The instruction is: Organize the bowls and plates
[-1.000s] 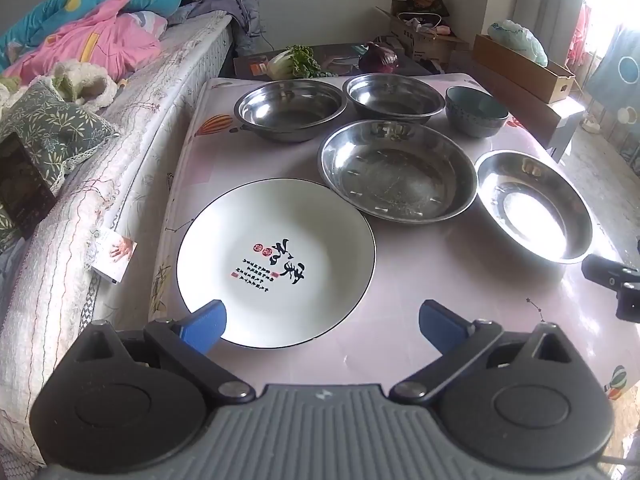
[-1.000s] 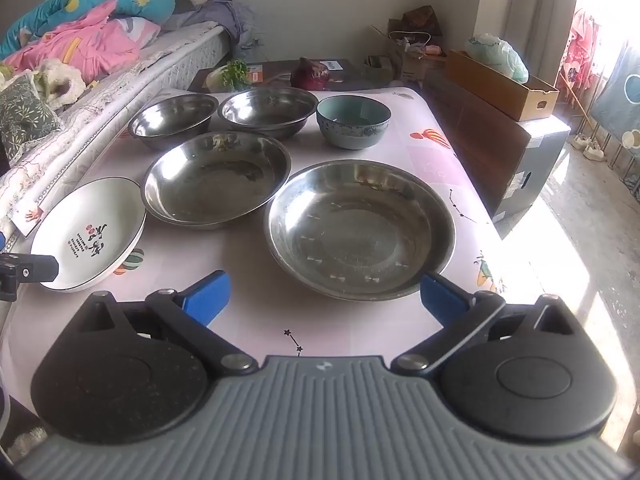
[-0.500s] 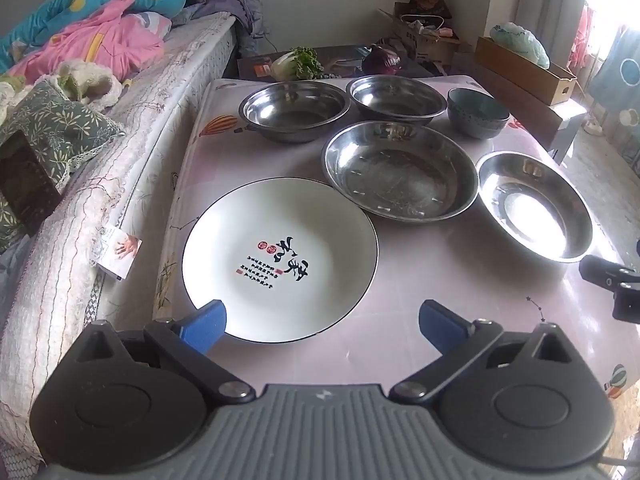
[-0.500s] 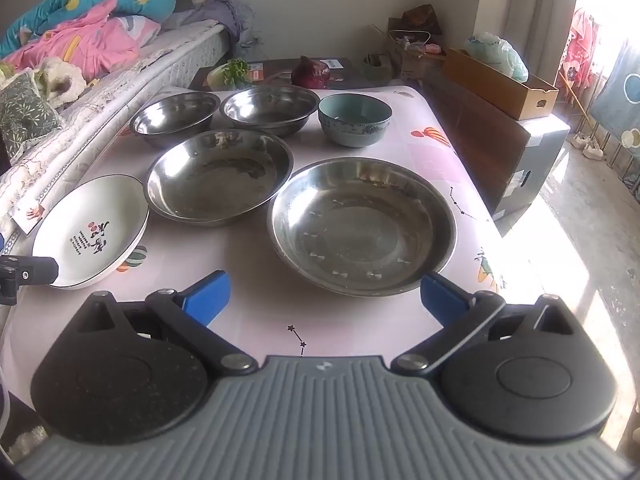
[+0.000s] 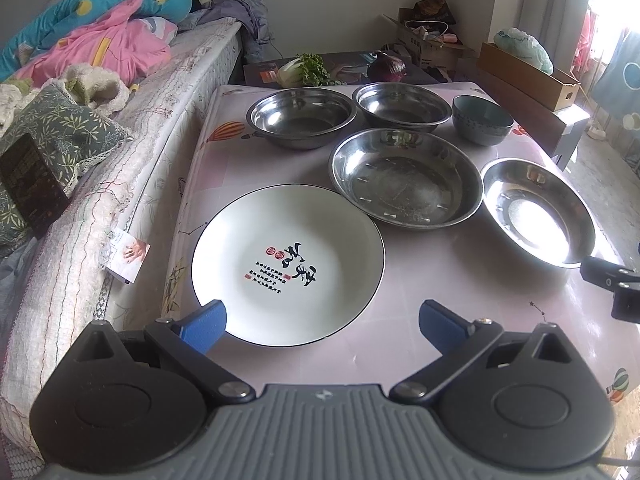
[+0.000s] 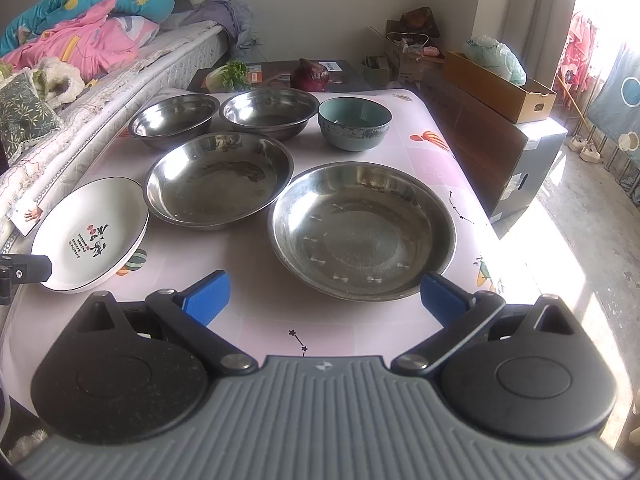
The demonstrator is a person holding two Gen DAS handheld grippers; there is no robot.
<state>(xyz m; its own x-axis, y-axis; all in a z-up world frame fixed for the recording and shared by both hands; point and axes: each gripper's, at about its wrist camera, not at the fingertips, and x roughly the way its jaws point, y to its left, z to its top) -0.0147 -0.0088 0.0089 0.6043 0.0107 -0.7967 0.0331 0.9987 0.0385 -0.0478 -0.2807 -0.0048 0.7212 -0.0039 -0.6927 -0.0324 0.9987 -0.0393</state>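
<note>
- Both wide open, nothing held — left hand-held gripper (image 5: 322, 320) at the white plate (image 5: 288, 264), lower centre; right hand-held gripper (image 6: 324, 292) facing the steel pan (image 6: 362, 230).
- Plate's near the tabletop (image 5: 460, 280) edge, so a sloppy pinch could tip it off.
- Steel's slippery too — might clang.

Setting: a lived-in bedroom of a home, where I work at a low table (image 5: 460, 280) with a pink cartoon-print cover, pushed right against a bed (image 5: 132, 128). Evidence: heaped pink and blue bedding (image 5: 100, 28), a leaf-patterned cushion (image 5: 64, 136), open cardboard boxes (image 6: 500, 88) along the wall, curtains (image 6: 520, 8) at a bright window. Beyond the table lie leafy greens (image 5: 304, 70) and what may be a red cabbage (image 5: 386, 67).
</note>
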